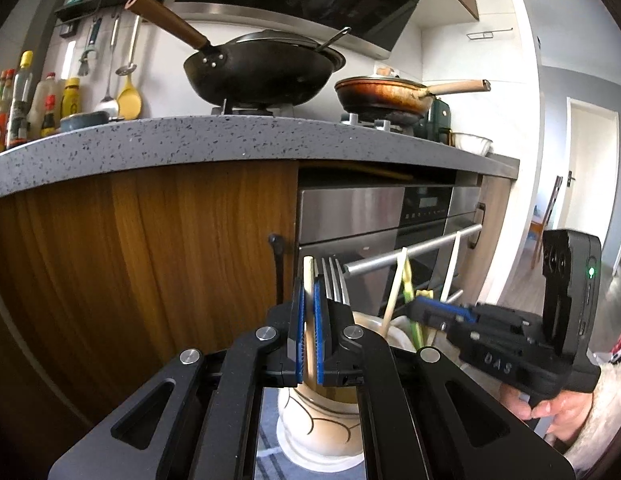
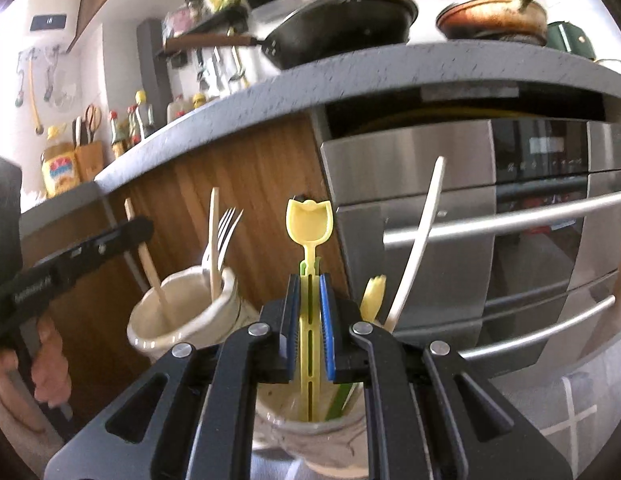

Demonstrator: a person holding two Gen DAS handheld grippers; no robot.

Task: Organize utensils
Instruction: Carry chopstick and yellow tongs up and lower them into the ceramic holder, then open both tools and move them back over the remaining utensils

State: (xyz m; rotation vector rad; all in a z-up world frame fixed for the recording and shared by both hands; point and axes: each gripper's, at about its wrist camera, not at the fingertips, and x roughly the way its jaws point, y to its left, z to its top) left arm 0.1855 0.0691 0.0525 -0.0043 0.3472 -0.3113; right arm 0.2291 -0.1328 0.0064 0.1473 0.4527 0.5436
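I found my left gripper clamped on a wooden chopstick standing in the cream holder beside a fork. My right gripper gripped the yellow spoon over the second holder.

Your two cups stand close together, low before the cabinet front. The counter edge overhangs them, limiting your room upward. The oven handle bar crosses just behind the upright utensils. Each hand-held gripper crowds the other; the open floor lies free to the right.
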